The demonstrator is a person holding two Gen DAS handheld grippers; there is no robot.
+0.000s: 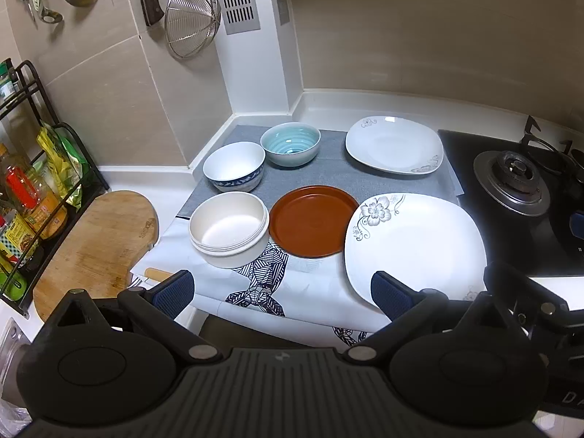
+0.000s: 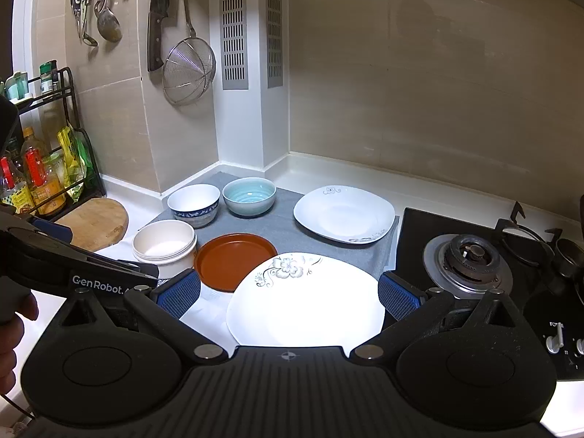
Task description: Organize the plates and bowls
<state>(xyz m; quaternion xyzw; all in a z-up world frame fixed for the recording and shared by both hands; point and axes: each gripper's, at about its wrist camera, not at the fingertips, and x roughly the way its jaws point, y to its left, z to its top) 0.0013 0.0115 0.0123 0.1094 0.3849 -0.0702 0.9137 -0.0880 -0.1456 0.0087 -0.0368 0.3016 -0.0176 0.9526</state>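
A: Right wrist view: right gripper (image 2: 288, 294) stood wide, empty, jaws either side of the near flowered plate (image 2: 306, 303), not touching. Left gripper (image 1: 283, 292) likewise wide, holding nothing.

B: Noted. Dishes?

A: All apart on the desk (image 1: 328, 104): cream bowl (image 1: 228, 228), blue-patterned bowl (image 1: 233, 166), teal bowl (image 1: 290, 142), brown plate (image 1: 314, 221), far white plate (image 1: 394, 144).

B: Risks?

A: Near plate overhung the desk's front edge beside the stove burner (image 2: 469, 266). A shallow rim pinch could likely slip, tipping it off; the brown plate lay just beside and might be knocked.
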